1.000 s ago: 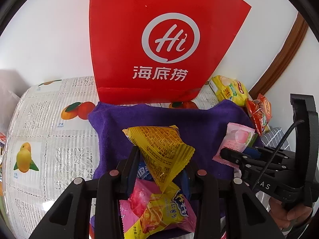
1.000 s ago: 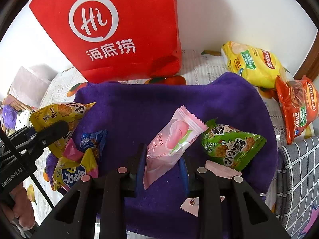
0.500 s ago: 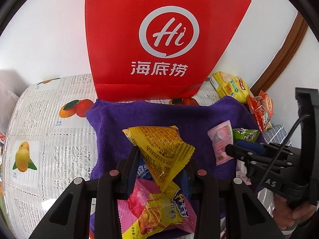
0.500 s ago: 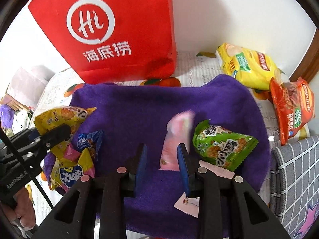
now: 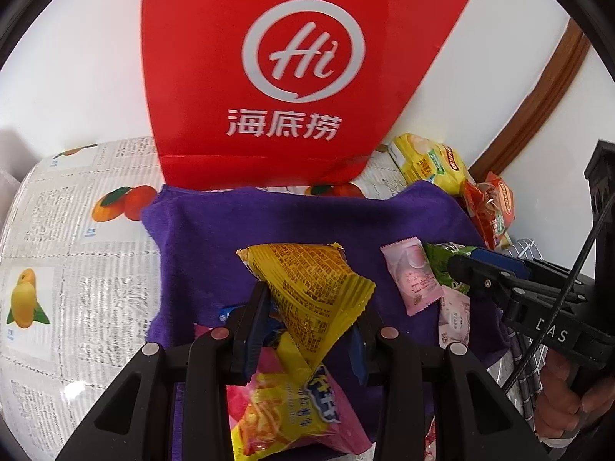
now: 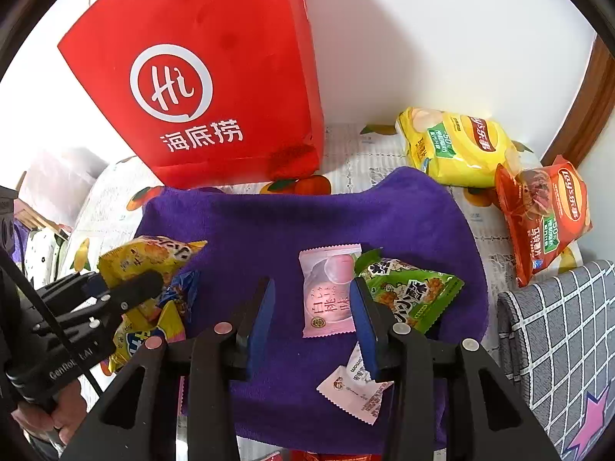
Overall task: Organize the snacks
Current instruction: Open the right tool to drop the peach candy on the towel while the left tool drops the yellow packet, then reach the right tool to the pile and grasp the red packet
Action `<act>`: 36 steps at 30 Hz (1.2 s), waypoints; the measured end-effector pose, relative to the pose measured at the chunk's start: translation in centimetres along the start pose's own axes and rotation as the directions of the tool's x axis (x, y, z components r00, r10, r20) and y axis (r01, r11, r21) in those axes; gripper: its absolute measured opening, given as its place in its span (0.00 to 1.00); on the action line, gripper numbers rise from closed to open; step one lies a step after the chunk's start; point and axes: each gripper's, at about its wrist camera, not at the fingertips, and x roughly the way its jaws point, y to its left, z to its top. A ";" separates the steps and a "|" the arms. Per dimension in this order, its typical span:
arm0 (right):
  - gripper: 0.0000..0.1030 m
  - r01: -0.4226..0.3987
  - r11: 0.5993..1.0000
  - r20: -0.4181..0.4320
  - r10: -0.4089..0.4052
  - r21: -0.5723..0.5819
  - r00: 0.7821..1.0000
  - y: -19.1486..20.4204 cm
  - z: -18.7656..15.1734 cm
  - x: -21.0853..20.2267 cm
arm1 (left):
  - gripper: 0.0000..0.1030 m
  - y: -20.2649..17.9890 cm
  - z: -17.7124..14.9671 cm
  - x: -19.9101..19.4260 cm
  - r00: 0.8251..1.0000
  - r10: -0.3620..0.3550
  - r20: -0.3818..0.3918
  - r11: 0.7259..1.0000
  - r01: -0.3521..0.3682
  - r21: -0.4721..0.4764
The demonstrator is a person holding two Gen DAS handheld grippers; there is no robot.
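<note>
My left gripper [image 5: 307,319] is shut on a yellow triangular snack packet [image 5: 307,288], held above the purple towel [image 5: 269,230]. Under it lie a pink-and-yellow chip bag [image 5: 284,407] and a small blue packet [image 5: 230,311]. My right gripper [image 6: 311,315] is open and empty over the towel [image 6: 307,211]. A pink peach candy packet [image 6: 328,292] lies flat on the towel between its fingers, beside a green snack bag [image 6: 407,292]. A small white packet [image 6: 353,388] lies nearer. The left gripper with its yellow packet [image 6: 150,257] shows at the left of the right wrist view.
A tall red paper bag [image 5: 292,65] stands behind the towel against the wall. A yellow chip bag [image 6: 457,146] and an orange chip bag [image 6: 542,215] lie at the back right. A grey checked cloth [image 6: 557,338] lies at the right. A fruit-print tablecloth [image 5: 69,238] covers the table.
My right gripper opened and let go of the pink peach packet, which dropped flat onto the towel beside the green bag. My left gripper kept hold of the yellow packet.
</note>
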 end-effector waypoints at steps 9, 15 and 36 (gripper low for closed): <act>0.40 -0.007 1.000 -0.006 0.007 0.005 1.000 -0.2 0.0 -0.1 | 0.34 0.0 -0.1 0.7 1.000 0.018 -0.022 1.000 -0.018 -0.001; 0.41 -0.010 1.000 -0.013 0.010 -0.001 1.000 0.1 0.0 0.1 | 0.34 0.0 -0.1 0.9 0.999 0.013 -0.032 1.000 -0.013 0.003; 0.56 -0.020 1.000 0.044 0.019 0.005 0.999 0.5 0.3 -1.7 | 0.47 -1.0 0.4 -1.6 0.999 -0.017 0.028 0.999 0.016 0.028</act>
